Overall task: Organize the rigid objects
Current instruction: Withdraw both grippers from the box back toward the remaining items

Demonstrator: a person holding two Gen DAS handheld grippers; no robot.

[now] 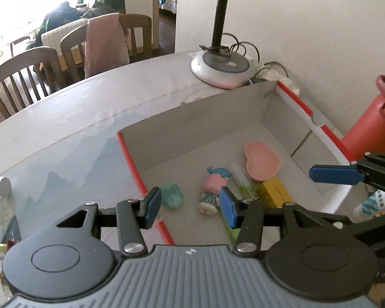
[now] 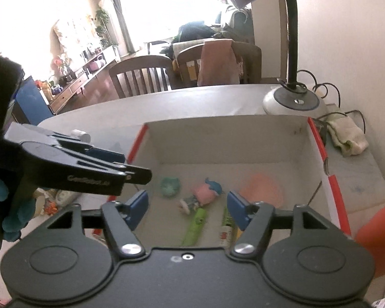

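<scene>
A white cardboard box (image 1: 192, 128) with red edges lies open on the table. Inside it are a pink heart-shaped dish (image 1: 263, 163), a small doll (image 1: 214, 187) with a pink head and blue hair, a teal toy (image 1: 172, 196), a yellow carton (image 1: 276, 192) and a green and white tube (image 1: 243, 182). My left gripper (image 1: 190, 205) hovers open over the box's near left edge, with nothing between its pads. My right gripper (image 2: 187, 206) is open above the doll (image 2: 201, 195) and a green tube (image 2: 196, 225), holding nothing.
A desk lamp base (image 1: 219, 68) with coiled cords stands behind the box. A red bottle (image 1: 369, 128) is at the box's right side, a folded cloth (image 2: 346, 133) by the wall. Wooden chairs (image 1: 23, 77) line the table's far side. Small items (image 1: 1, 186) lie at the left.
</scene>
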